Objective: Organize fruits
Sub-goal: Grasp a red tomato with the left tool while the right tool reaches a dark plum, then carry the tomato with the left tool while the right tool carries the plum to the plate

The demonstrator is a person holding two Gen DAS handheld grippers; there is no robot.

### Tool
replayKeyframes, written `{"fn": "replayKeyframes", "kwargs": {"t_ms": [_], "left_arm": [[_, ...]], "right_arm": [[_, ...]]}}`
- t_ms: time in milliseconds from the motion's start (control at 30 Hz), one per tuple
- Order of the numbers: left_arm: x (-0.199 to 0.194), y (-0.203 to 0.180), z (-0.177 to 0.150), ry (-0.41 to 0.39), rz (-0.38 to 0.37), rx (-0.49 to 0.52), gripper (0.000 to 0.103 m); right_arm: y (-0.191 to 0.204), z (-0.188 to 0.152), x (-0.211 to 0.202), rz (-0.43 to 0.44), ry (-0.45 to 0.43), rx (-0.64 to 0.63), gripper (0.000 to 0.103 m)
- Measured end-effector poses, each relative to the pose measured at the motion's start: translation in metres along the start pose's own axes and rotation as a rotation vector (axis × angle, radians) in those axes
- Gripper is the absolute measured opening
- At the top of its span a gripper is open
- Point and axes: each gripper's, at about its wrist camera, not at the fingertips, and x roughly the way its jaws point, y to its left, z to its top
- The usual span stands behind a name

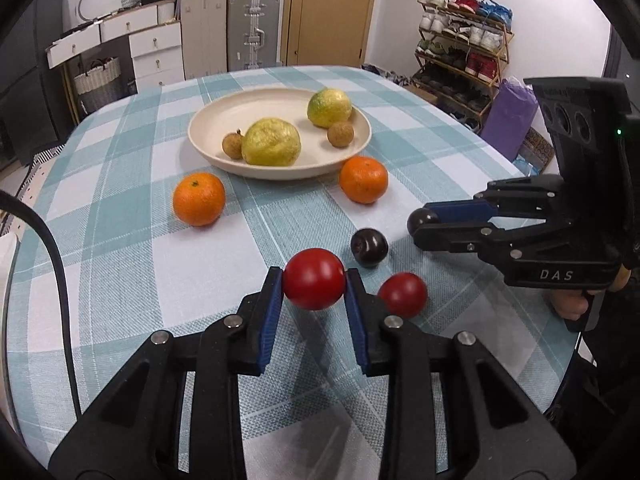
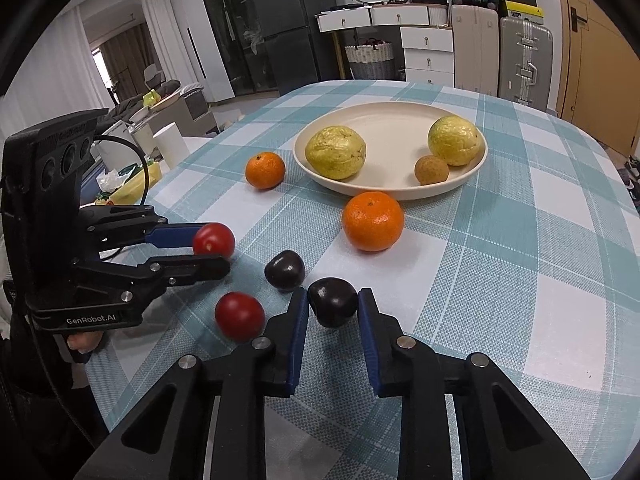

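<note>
The table is wearing a teal and white checked cloth, and everything is sitting on that. Toward the far side a cream plate is holding two bumpy yellow-green fruits and two small brown ones. Just in front of the plate, two oranges are lying on the cloth, one off each side. The left gripper is squeezing a red tomato between its blue pads, lifted a bit off the cloth. The right gripper is pinching a dark plum the same way. Between the two grippers, a second tomato and a second plum are resting on the cloth, near each other but not touching.
</note>
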Motion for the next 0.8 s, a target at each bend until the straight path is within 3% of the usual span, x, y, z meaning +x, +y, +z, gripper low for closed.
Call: {"fn": "replayKeyframes", "kwargs": {"t_ms": [267, 800], "left_arm": [[-0.017, 0.006, 0.008, -0.088, 0.0, -0.028, 0.026], [-0.008, 0.002, 0.001, -0.018, -0.031, -0.026, 0.03]], "right_arm": [[-0.005, 0.006, -0.013, 0.006, -0.069, 0.03, 0.026], [-0.01, 0.005, -0.012, -0.001, -0.063, 0.041, 0.026]]}}
